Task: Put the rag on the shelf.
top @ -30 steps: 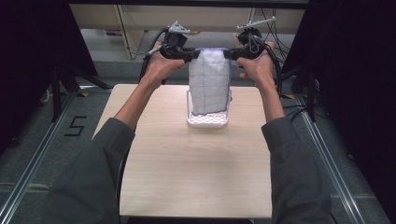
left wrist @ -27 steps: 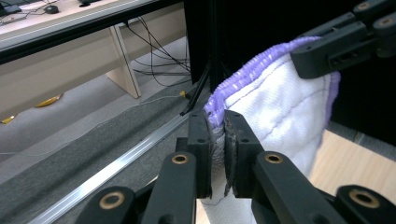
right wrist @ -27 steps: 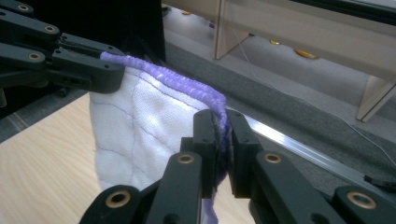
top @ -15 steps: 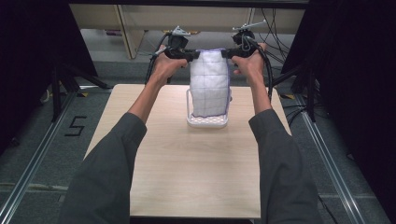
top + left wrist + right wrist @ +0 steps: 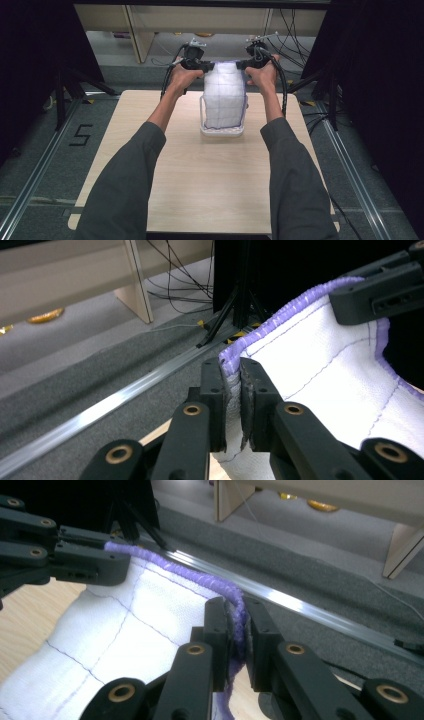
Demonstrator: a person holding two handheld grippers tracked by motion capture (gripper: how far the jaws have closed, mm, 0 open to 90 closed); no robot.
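A: So, how will that cloth (image 5: 224,97) handle?

B: Soft and light, I'd judge. It is a white quilted cloth with a purple stitched hem, and it hangs limp between the two grippers, stretched only along its top edge. The thick hem looks like the best place to grip it.

A: And the grippers?

B: Each is clamped on a top corner. The left gripper (image 5: 231,371) has its jaws pressed together on the hem, and the right gripper (image 5: 237,611) is closed on the purple edge the same way.

A: Where does the cloth sit, then?

B: It spans the gap between them and drops below, its lower end going into a white basket (image 5: 221,132) on the table (image 5: 200,180).

A: Anything else inside it?

B: I cannot tell; the cloth hides the inside.
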